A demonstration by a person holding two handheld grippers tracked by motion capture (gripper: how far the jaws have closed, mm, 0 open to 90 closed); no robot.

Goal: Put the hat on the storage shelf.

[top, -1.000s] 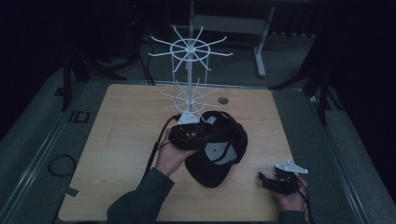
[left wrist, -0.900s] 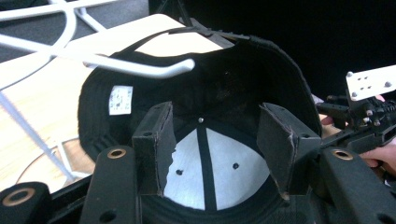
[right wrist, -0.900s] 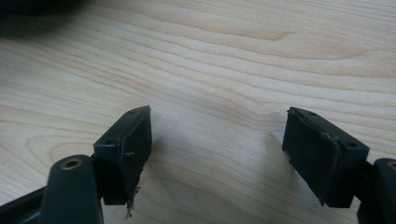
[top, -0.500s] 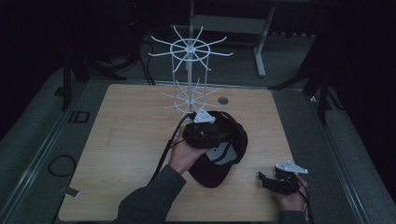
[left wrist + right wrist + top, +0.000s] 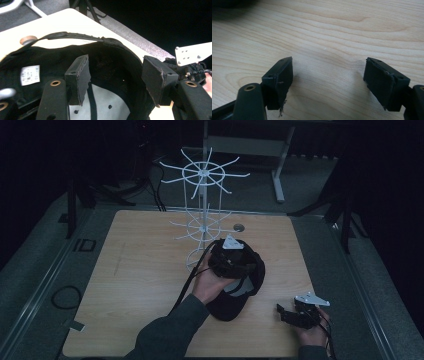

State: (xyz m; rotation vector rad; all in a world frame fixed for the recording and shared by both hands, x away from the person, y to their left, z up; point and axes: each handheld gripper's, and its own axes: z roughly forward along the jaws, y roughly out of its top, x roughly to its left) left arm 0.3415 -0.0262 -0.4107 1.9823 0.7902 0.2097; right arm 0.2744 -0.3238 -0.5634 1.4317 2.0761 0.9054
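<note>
Black fabric baseball cap point(image 5: 235, 290) lies upturned near the bench's right front corner, directly under the left gripper point(image 5: 115, 82), whose spread jaws straddle its far rim wall, while the right gripper point(image 5: 329, 82) rests spread, empty, beside it.

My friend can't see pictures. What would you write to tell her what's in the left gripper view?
The left gripper, its two black jaws apart, reaches into an upturned black cap lying on a pale wooden table. A small white label sits inside the cap, and the other gripper shows at the right edge.
</note>
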